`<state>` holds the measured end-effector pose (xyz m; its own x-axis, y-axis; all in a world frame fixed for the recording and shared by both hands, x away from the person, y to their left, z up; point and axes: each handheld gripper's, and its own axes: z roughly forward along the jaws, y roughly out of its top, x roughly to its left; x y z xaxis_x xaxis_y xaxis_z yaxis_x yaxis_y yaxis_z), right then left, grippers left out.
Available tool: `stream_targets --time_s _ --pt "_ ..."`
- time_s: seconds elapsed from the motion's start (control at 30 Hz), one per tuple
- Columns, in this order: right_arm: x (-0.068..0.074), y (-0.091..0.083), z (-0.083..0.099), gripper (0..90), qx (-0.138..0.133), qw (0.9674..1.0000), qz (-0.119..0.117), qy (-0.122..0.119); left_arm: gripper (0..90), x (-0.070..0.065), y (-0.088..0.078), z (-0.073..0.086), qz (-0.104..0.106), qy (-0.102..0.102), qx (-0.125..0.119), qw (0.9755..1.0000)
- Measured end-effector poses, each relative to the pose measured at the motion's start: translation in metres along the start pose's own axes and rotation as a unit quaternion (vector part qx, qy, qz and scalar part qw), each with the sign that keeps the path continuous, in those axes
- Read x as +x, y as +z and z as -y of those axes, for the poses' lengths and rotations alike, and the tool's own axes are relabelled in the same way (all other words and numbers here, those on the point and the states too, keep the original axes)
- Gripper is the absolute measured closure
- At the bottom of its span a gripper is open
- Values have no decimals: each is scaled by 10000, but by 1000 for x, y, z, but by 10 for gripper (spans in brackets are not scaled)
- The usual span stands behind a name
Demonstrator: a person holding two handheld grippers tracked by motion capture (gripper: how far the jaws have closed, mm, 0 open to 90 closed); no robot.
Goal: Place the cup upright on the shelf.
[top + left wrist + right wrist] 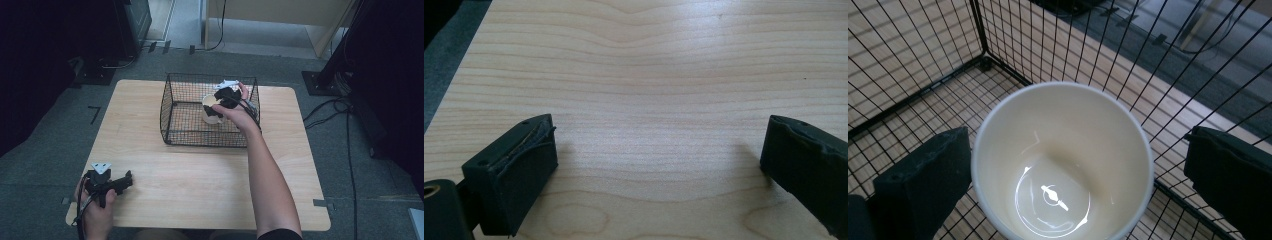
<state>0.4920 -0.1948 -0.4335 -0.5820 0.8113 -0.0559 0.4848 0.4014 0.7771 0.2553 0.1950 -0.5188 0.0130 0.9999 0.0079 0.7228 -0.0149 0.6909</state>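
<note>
Glossy cream cup (1062, 165) (round, empty) inside black wire-mesh basket (176, 106).

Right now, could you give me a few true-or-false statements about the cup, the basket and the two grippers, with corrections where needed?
1. The cup stands inside the basket. True.
2. The cup holds liquid. False: it looks empty.
3. The right gripper is clamped on the cup. False: its jaws are open, either side of the cup.
4. The left gripper is open over bare table. True.
5. The left gripper is inside the basket. False: it is near the table's front left corner.
</note>
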Motion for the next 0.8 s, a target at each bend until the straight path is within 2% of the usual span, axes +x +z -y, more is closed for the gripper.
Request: stream_targets --time_s 0.2,0.37,0.53,0.8 --pt "-2 -15 -7 0 -167 9999 9 10 18 0 0 0 1 -14 -11 10000" --pt "-1 -28 -10 0 -141 9999 -8 -25 18 0 0 0 1 -5 -1 10000" --pt "7 -45 -12 0 -222 9997 -111 52 18 0 0 0 2 -6 0 10000" --pt "20 -70 -8 0 -330 9993 -149 -133 18 0 0 0 0 -5 -2 10000"
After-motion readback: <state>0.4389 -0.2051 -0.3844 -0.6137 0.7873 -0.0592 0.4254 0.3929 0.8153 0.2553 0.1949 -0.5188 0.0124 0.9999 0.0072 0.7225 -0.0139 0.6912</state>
